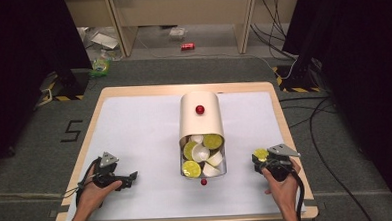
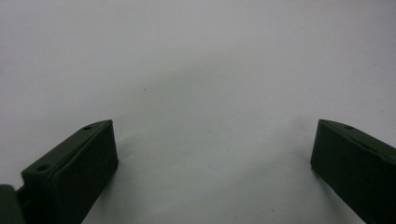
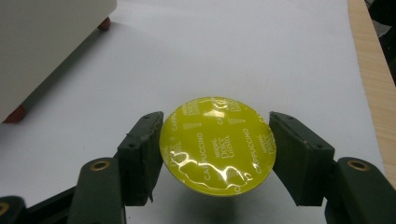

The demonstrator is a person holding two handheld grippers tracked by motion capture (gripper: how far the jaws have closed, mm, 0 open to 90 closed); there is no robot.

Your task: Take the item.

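Right gripper [image 3: 217, 149] clamps round glossy yellow foil-topped capsule [image 3: 218, 144], probably plastic.

White sheet [image 1: 135, 133] open beside both tongs; cream dispenser [image 1: 200, 121] with capsule tray [image 1: 203, 162] blocks centre.

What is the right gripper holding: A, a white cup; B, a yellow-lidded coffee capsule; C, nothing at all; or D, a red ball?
B: in the right gripper view the right gripper has its jaws pressed against both sides of a coffee capsule with a yellow foil lid.
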